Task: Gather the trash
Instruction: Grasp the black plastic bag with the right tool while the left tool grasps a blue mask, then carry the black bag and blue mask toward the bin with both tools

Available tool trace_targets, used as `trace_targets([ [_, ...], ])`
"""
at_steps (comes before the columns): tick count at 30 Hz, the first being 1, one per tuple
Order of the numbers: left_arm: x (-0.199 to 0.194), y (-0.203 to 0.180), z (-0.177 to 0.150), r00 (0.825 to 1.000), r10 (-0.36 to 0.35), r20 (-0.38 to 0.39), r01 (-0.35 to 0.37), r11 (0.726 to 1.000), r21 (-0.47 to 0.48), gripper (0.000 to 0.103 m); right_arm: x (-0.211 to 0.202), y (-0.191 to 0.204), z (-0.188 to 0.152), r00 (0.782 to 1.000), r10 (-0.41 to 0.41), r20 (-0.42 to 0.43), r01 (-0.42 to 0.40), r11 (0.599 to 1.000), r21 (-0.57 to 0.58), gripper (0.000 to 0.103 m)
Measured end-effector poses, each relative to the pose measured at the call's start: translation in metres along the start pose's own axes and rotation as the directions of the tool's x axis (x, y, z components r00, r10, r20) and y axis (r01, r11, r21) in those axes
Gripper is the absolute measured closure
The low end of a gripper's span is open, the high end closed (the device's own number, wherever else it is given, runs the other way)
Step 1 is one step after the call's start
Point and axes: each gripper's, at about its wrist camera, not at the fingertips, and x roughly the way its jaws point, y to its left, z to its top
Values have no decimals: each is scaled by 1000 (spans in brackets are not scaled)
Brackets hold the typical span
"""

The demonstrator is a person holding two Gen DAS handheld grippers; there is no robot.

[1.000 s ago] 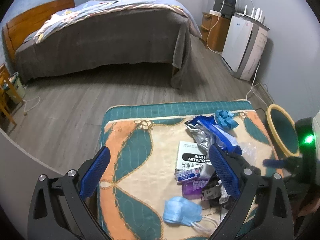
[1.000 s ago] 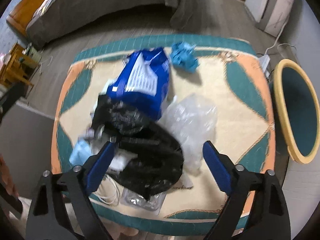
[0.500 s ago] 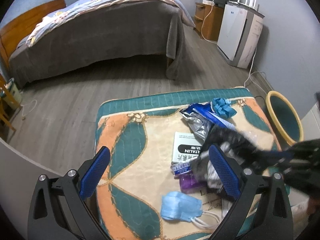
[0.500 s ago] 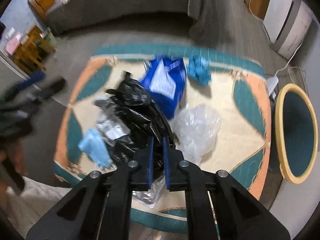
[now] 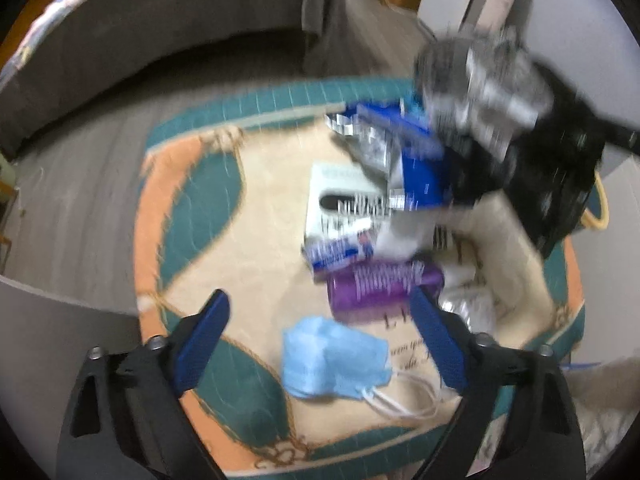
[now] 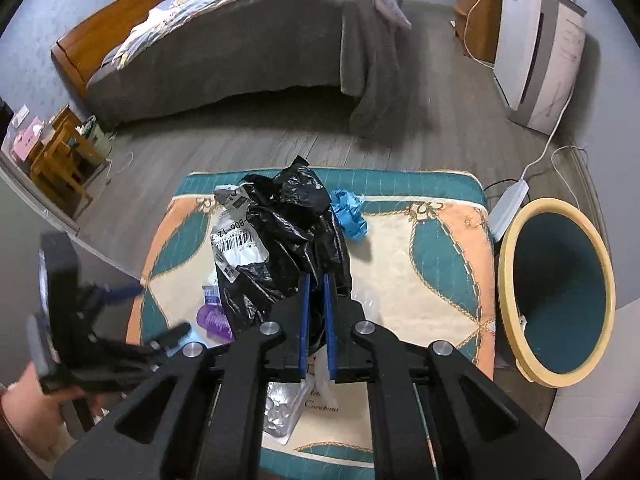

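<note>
Black plastic bag (image 6: pixel 288 240) clenched in right gripper (image 6: pixel 314 316); carry to bin (image 6: pixel 560 292) at three o'clock. Left gripper (image 5: pixel 320 340) closing, nothing gripped; centre on blue mask (image 5: pixel 332 360).

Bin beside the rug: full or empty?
Empty as far as visible: the bin shows only bare teal inside; the right claw holds the black bag above the rug.
</note>
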Motion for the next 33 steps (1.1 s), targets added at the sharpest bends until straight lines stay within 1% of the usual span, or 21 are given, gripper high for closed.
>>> trace_targets([
  [2, 14, 0, -7, 998, 9, -67, -8, 1000, 11, 28, 0, 2, 0, 1000, -6, 3, 6, 1000, -13, 97],
  [4, 23, 1, -13, 993, 26, -112, -23, 999, 25, 34, -2, 4, -1, 1000, -11, 8, 11, 1000, -28, 97],
  [5, 29, 1, -16, 989, 34, -141, -29, 999, 33, 42, -1, 4, -1, 1000, -13, 8, 13, 999, -31, 97],
  [6, 32, 2, -18, 987, 38, -154, -33, 999, 35, 48, -2, 4, -1, 1000, -15, 9, 15, 999, -33, 97],
  [7, 36, 2, -20, 984, 40, -174, -34, 999, 35, 51, -2, 4, -1, 1000, -17, 10, 17, 999, -34, 97],
  [9, 40, 2, -24, 980, 27, -199, -20, 999, 35, 69, -4, 4, -1, 1000, -19, 13, 20, 999, -36, 97],
  [11, 38, 0, -24, 979, 41, -197, -30, 998, 56, 78, -7, 3, -1, 1000, -19, 20, 20, 999, -36, 97],
  [12, 35, -1, -23, 982, 53, -183, -40, 997, 71, 82, -9, 3, 0, 999, -21, 25, 22, 999, -36, 97],
  [14, 23, -2, -20, 989, 51, -136, -42, 996, 73, 86, -13, 2, 1, 999, -25, 41, 27, 999, -37, 97],
  [16, 3, -2, -14, 997, 49, -57, -45, 997, 67, 86, -18, 2, 2, 998, -29, 55, 31, 999, -38, 97],
  [18, -18, -2, -7, 999, 43, 24, -44, 997, 61, 86, -23, -1, 4, 997, -39, 74, 42, 998, -38, 97],
  [20, -37, -2, 2, 995, 33, 99, -38, 998, 45, 87, -27, -3, 6, 995, -47, 89, 50, 998, -37, 97],
  [21, -52, -3, 7, 987, 16, 157, -23, 999, 39, 87, -30, -5, 7, 994, -52, 98, 55, 998, -37, 97],
  [23, -63, -11, 18, 980, -5, 201, -3, 999, 36, 86, -35, -10, 10, 992, -64, 113, 69, 997, -39, 97],
  [25, -76, -22, 24, 967, -19, 255, 8, 999, 45, 86, -39, -16, 11, 989, -81, 124, 87, 995, -39, 97],
  [28, -85, -33, 34, 954, -39, 296, 23, 998, 58, 86, -42, -29, 11, 987, -98, 130, 101, 995, -20, 98],
  [33, -82, -52, 44, 950, -68, 306, 45, 996, 81, 86, -47, -55, 10, 983, -129, 133, 128, 992, 14, 98],
])
